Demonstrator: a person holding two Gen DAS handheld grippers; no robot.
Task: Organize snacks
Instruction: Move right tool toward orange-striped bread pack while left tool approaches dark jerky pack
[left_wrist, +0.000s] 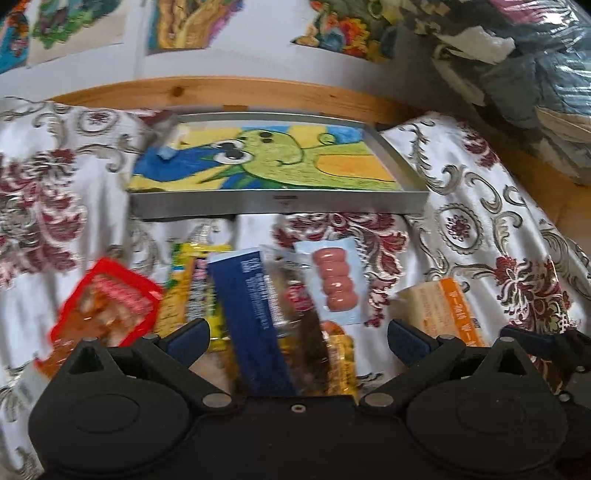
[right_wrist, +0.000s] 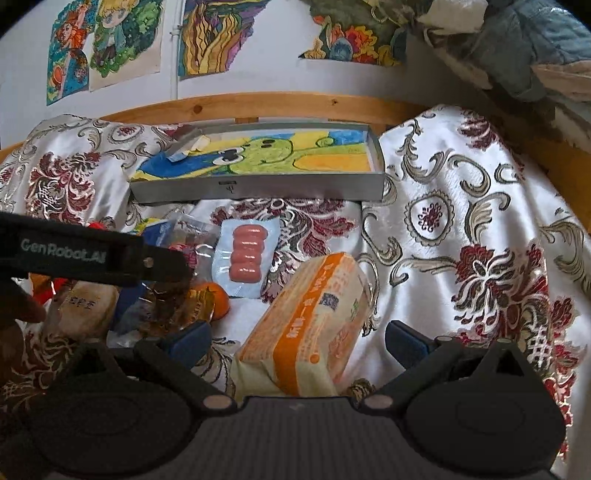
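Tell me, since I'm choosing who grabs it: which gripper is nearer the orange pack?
Right. The right gripper is open with the orange pack between its fingers; the left gripper sits over the snack pile, the pack off to its right.

Floral cloth (right_wrist: 461, 206), tray (right_wrist: 258, 190), snacks (right_wrist: 306, 325) (misc. pkts)

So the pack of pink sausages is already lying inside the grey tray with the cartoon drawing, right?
Not quite. The pack of pink sausages lies on the patterned cloth in front of the grey tray, not inside it. The right wrist view shows this clearly.
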